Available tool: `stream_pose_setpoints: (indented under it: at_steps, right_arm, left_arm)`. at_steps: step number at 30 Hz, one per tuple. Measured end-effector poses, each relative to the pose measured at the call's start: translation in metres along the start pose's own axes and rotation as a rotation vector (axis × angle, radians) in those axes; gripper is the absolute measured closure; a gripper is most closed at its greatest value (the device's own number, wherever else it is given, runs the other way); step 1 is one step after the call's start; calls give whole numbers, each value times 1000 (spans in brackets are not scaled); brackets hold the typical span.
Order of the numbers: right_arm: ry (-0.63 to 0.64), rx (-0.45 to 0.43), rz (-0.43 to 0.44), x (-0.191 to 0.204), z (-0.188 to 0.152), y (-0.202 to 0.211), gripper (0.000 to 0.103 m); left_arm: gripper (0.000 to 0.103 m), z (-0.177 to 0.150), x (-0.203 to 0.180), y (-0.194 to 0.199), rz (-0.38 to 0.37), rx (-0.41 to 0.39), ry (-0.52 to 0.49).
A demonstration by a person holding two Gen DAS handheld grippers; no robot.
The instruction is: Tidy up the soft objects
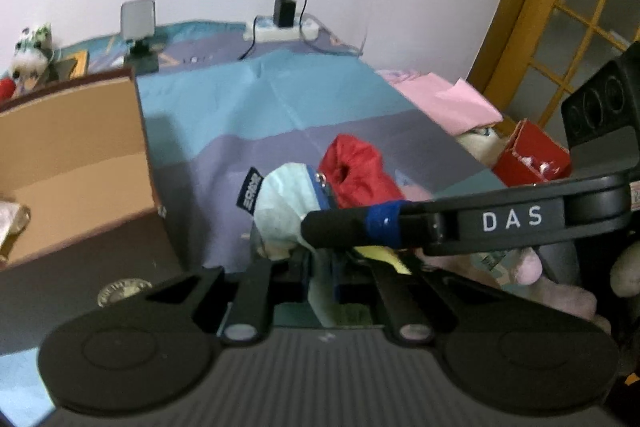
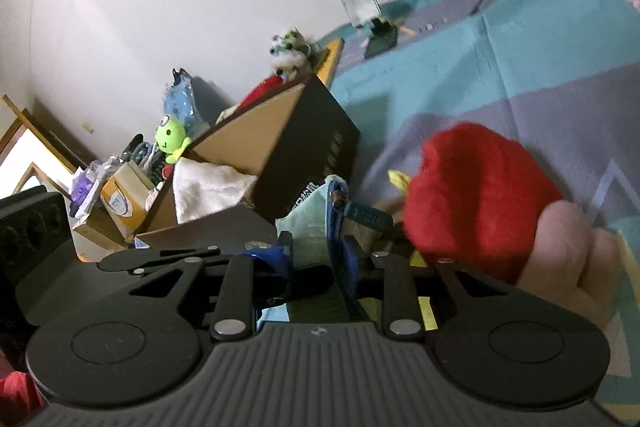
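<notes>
At frame centre, both grippers clamping down on pale blue pouch (image 1: pixel 282 205): left gripper (image 1: pixel 320 267) and right gripper (image 2: pixel 320 259) both pinching fabric, tilting downward. Red plush (image 1: pixel 356 175) lying just behind. Judging pickup step; next move calling for carrying pouch to box (image 1: pixel 80 155), left of frame.
</notes>
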State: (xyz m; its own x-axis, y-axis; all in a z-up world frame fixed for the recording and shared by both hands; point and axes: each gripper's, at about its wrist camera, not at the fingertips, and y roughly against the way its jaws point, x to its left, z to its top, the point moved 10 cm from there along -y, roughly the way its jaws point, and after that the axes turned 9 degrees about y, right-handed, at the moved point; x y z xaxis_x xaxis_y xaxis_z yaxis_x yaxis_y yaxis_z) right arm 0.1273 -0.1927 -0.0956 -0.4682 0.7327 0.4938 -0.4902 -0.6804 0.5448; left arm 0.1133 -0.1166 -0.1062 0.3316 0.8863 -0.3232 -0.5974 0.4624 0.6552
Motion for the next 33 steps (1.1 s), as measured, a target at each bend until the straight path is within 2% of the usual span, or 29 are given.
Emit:
stream_pose_setpoints:
  at_steps: [4,11,16,22,27,33]
  right_arm:
    - [-18,-43,11,15,11,10,94]
    - [39,-171,55,61,51,16,93]
    - [73,-227,139,101,83,-14,93]
    - [91,-214,237,148,102,-82,93]
    - [48,-133,285,178,100,-149,93]
    - [-24,18,255,196,77,-221,93]
  left_arm:
    - [99,12,-1,22,-50,-42,-6]
    - [99,50,7,75,-59,-188,-71]
    - [99,79,45,114,13,-297,-89]
    - [99,95,116,145,170,-358,-74]
    - [99,93,185,153,296,-321,-23]
    - [99,77,256,140,391,-189,58]
